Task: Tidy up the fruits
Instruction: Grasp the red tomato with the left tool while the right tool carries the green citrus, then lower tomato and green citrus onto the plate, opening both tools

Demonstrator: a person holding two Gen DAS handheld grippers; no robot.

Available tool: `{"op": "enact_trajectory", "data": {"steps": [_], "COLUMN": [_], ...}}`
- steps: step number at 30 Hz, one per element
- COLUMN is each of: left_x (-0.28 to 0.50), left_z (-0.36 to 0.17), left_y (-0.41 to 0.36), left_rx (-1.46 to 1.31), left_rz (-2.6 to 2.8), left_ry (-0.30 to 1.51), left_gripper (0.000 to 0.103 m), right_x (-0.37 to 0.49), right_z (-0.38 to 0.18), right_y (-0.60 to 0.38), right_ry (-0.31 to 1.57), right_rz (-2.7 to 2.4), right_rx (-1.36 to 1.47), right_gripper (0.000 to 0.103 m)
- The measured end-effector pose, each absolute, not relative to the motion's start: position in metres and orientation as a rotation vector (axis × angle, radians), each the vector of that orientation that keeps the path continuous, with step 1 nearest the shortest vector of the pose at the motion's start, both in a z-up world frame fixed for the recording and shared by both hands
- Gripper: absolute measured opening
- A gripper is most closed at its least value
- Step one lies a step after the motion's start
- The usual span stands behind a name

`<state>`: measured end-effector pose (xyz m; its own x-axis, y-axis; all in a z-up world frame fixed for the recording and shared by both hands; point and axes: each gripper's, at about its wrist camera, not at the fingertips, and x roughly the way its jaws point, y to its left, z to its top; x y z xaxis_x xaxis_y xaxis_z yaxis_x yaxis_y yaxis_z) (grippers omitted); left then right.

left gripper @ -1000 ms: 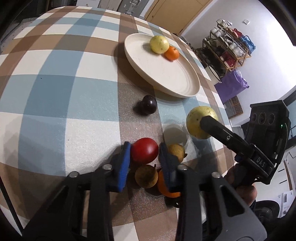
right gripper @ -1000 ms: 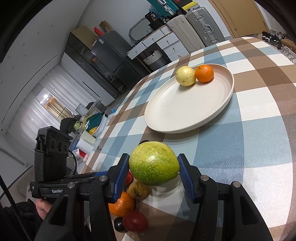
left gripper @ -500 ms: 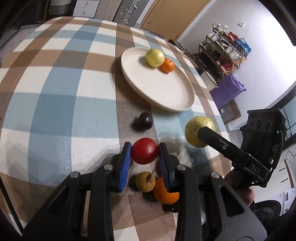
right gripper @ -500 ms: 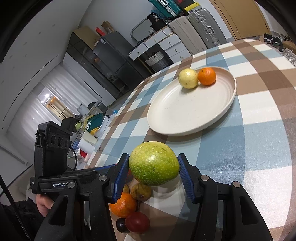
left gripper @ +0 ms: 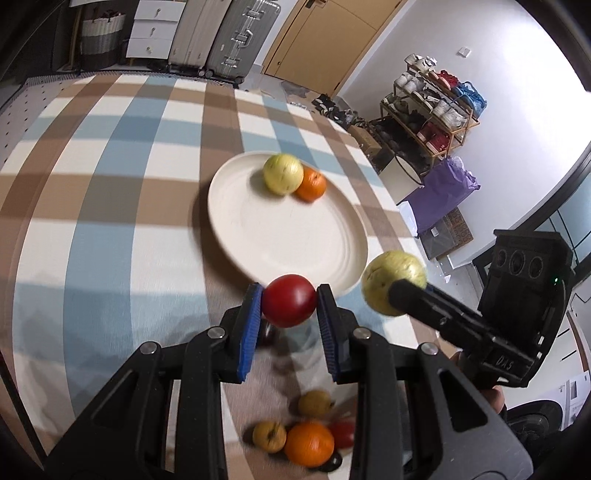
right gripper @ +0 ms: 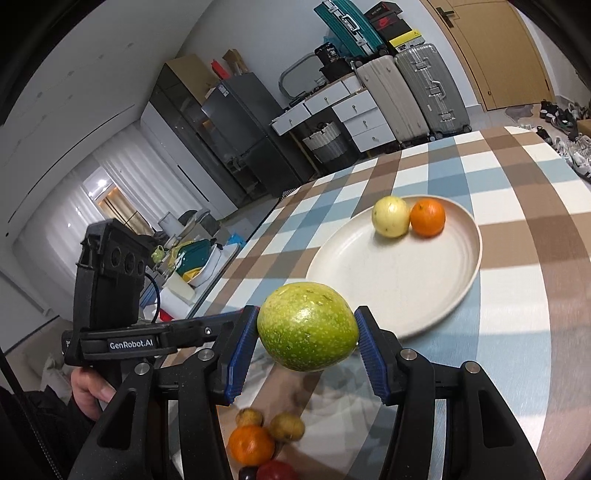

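My left gripper (left gripper: pixel 289 301) is shut on a red fruit (left gripper: pixel 289 300), held above the table just short of the cream plate (left gripper: pixel 258 236). On that plate lie a pale yellow fruit (left gripper: pixel 282 173) and an orange (left gripper: pixel 311 184). My right gripper (right gripper: pixel 307 326) is shut on a speckled green fruit (right gripper: pixel 307 326), also lifted, near the plate's (right gripper: pixel 399 280) front rim. In the left wrist view that green fruit (left gripper: pixel 393 280) shows to the right on the other gripper. Below lie two small brown fruits (left gripper: pixel 314 403), an orange (left gripper: pixel 308 443), a red fruit (left gripper: pixel 343 432) and a dark one (left gripper: pixel 267 334).
The checked tablecloth (left gripper: pixel 110 206) covers a round table. Beyond its far edge stand suitcases (left gripper: pixel 229 37) and drawers (left gripper: pixel 151 29); a shelf rack (left gripper: pixel 432 110) and purple bag (left gripper: pixel 447 192) are at the right. A person's hand (right gripper: pixel 86 395) holds the left tool.
My left gripper has lifted the red fruit off the table and carried it toward the plate. My right gripper has risen a little with the green fruit.
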<state>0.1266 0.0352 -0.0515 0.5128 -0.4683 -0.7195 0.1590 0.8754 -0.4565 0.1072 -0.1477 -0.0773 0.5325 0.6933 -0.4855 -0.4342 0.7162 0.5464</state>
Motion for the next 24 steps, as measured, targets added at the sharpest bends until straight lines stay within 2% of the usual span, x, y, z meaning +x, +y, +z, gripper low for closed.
{"op": "enact_trajectory", "data": {"steps": [10, 24], "left_x": [0.193, 0.271], "left_z": [-0.049, -0.075], "left_y": [0.031, 0.023], "left_rx": [-0.396, -0.407], "left_rz": [-0.379, -0.363], "left_ry": [0.972, 1.033], "left_gripper": [0.027, 0.027], "right_x": [0.155, 0.207], "right_z": [-0.080, -0.102], "right_y": [-0.145, -0.136], "right_ry": [0.788, 0.884], "right_rz": [0.645, 0.584], "right_rx": [0.375, 0.321], "right_gripper": [0.054, 0.054]}}
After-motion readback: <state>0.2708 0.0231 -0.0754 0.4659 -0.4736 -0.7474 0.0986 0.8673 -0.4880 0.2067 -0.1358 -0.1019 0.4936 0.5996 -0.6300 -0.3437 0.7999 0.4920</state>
